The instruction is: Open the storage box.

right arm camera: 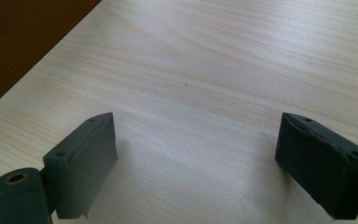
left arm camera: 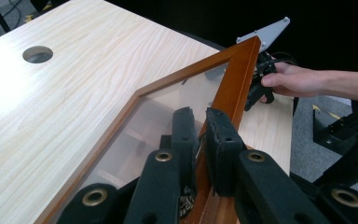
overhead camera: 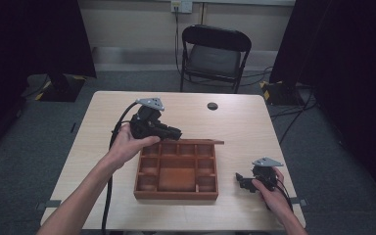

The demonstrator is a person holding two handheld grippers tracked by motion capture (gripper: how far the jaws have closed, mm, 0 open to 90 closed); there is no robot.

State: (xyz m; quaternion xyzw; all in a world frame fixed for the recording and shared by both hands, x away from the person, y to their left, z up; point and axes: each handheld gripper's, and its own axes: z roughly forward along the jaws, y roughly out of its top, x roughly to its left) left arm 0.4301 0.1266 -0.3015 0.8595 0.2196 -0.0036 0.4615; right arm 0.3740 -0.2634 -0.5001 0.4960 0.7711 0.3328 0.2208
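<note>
The left tool (left arm camera: pixel 199 122) is clenching the wooden frame of the glazed lid (left arm camera: pixel 235 79), holding it tilted up at the far edge of the compartmented box (overhead camera: pixel 176 188); the right tool (right arm camera: pixel 196 154) is resting released, jaws wide apart, on the surface (overhead camera: pixel 235 122) just right of that box.

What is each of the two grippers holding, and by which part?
The left gripper is shut on the wooden frame of the brown glass-paned lid, lifting it off the compartmented wooden box. The right gripper is open, holding nothing.
</note>
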